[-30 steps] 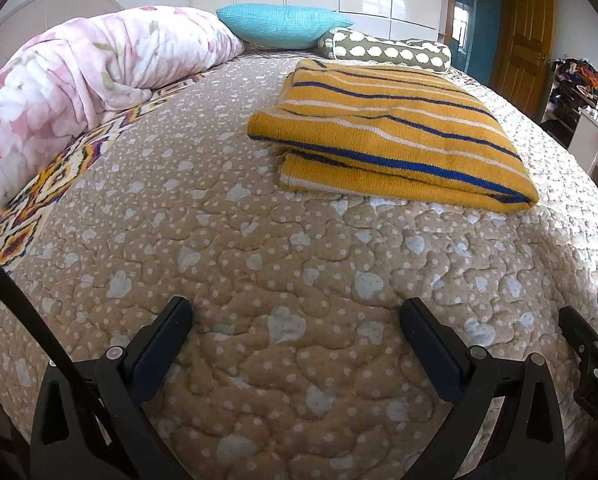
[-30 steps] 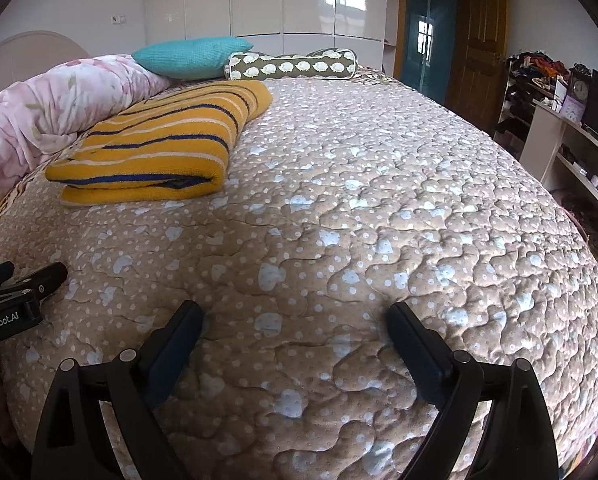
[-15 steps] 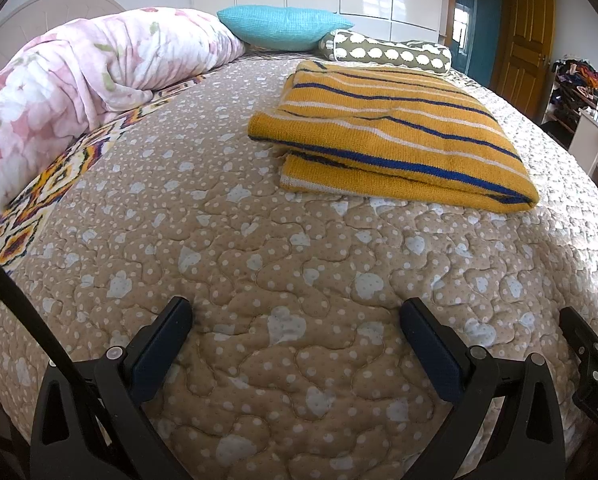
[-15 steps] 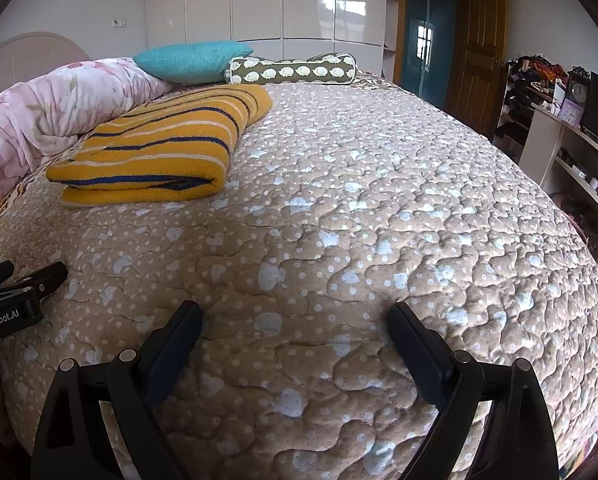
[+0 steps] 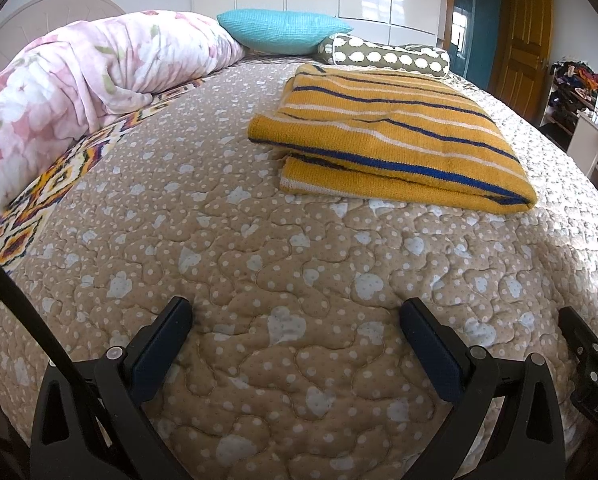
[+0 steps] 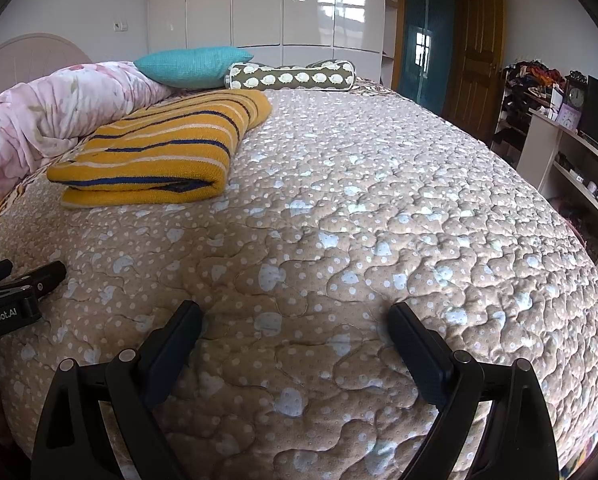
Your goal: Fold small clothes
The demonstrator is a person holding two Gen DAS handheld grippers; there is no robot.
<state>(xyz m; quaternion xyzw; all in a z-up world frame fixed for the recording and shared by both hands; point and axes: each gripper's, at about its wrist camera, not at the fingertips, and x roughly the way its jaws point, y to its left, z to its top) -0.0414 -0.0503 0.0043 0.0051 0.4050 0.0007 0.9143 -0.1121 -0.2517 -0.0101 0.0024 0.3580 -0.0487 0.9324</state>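
Quilted bedspread (image 5: 227,240) fills my view, with the folded striped sweater (image 5: 391,148) lying far from me near the pillows. My left gripper (image 5: 297,344) and right gripper (image 6: 295,340) hover spread, empty — reaching carelessly, I risk snagging the quilt or undoing the fold.

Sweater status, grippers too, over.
Left gripper open, empty. Right gripper open, empty. Striped sweater folded on the bedspread, untouched. Nothing in the way.
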